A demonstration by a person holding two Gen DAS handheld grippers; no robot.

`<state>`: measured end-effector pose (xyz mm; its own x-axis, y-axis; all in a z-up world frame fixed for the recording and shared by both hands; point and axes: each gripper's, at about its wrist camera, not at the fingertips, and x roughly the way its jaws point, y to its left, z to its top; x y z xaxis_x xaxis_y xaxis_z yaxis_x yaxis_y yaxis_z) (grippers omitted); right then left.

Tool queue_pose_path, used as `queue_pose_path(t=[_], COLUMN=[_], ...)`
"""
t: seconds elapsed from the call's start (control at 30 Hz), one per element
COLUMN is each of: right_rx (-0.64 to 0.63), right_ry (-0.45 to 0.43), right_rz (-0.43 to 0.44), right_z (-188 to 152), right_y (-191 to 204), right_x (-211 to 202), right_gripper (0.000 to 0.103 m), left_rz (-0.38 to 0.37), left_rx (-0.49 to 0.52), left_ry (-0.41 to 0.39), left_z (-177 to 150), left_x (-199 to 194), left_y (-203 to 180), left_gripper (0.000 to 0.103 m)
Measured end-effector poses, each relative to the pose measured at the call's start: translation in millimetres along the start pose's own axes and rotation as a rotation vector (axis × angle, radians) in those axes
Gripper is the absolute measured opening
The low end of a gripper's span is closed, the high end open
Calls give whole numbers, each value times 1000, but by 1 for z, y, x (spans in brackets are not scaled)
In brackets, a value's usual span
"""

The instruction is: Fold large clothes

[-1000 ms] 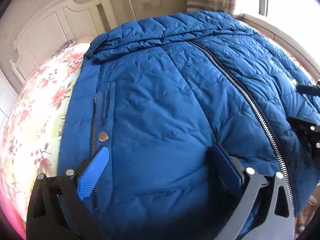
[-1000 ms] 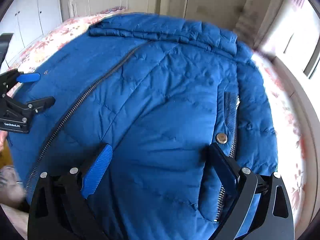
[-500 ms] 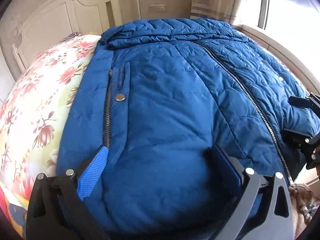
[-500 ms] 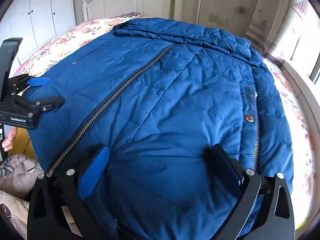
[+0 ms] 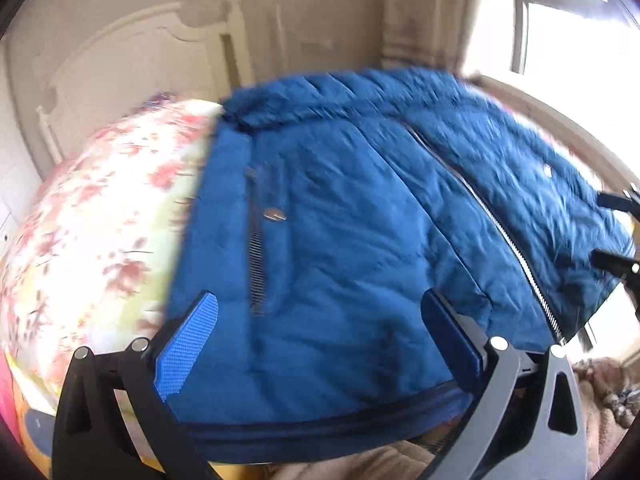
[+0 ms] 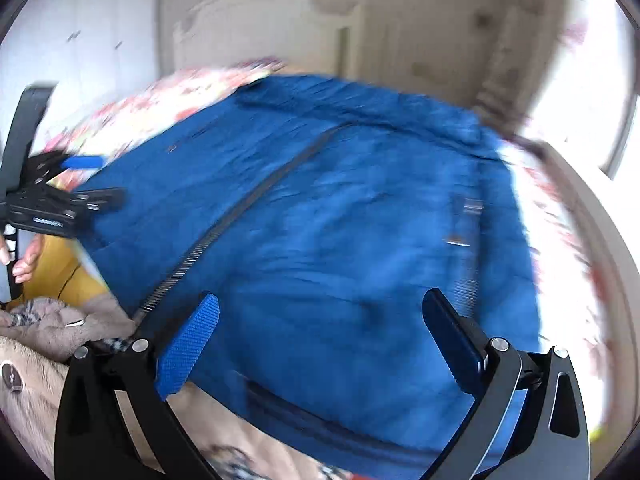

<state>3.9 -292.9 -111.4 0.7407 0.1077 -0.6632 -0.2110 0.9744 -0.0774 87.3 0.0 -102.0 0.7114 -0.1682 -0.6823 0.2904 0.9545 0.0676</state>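
Observation:
A large blue quilted jacket (image 5: 360, 240) lies front-up on the floral bed, zipped, collar toward the headboard; it also shows in the right wrist view (image 6: 340, 240). My left gripper (image 5: 320, 332) is open and empty, above the jacket's bottom hem near its left pocket zipper. My right gripper (image 6: 320, 332) is open and empty, above the hem on the other side, near the centre zipper (image 6: 224, 232). Each gripper shows at the edge of the other's view: the right one (image 5: 616, 232), the left one (image 6: 80, 184). Both views are motion-blurred.
The floral bedspread (image 5: 100, 220) lies left of the jacket. A white headboard (image 5: 132, 80) stands behind. A brown fuzzy garment (image 6: 48, 320) lies below the bed's foot edge. A window (image 5: 560, 20) is on the right.
Both grippers have pulled back toward the foot of the bed and risen. The jacket's bottom hem and the bed edge now show. Both stay open and empty.

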Motion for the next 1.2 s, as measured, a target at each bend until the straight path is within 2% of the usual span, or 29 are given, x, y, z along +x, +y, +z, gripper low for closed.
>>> queue_pose_path(t=[0.07,0.17,0.23,0.37,0.43,0.5,0.53,0.63,0.73,0.8,0.87,0.93,1.0,1.07,1.13,1.2], right_rx=[80,209,278,399,396,369,362,338,369,370,339,342,345,348,364,339], right_ry=[-18,-12,11,68,59,53,52,53,58,73,102,110,104,94,81,86], right_rz=[-68,-101,-91,-48,-44,-31,-26,-42,-3,11,-1,14,31,46,58,40], right_z=[-12,-32,-47,-72,-76,-71,-70,-65,-69,-68,-64,-61,-59,-58,-53,-47], right_y=[-29,-71,-90,-112,-108,-102,-97,-92,-100,-103,-99,-96,-93,-94,-97,-95], right_x=[-17,-34,-37,-27,-23,-19,-19,-14,-13,-13,-11,-8,-6,-3,4,10], right_gripper=[97,97,97,82,80,71,70,70,66,67,69,68,68,68,68,67], left_rz=[11,8,3,-38,-67,-77,-100,-108,-113,-129,-151,-149,-186,-205,-214,-210], left_rx=[-84,-197,-244,-281,-273,-245,-236,-226,-254,-276,-277,-258,-257,-290,-338,-324], left_ry=[-16,2,12,57,75,66,63,52,58,55,57,66,68,76,66,67], left_z=[-2,-12,-20,-33,-39,-41,-40,-37,-39,-39,-39,-38,-36,-35,-35,-30], left_x=[-8,-11,-10,-1,4,3,2,1,5,4,3,1,-1,2,8,12], left_y=[25,56,71,81,76,66,62,56,64,68,68,66,67,71,77,72], left_gripper=[101,101,101,101,100,98,96,96,94,94,80,56,47,46,54,63])
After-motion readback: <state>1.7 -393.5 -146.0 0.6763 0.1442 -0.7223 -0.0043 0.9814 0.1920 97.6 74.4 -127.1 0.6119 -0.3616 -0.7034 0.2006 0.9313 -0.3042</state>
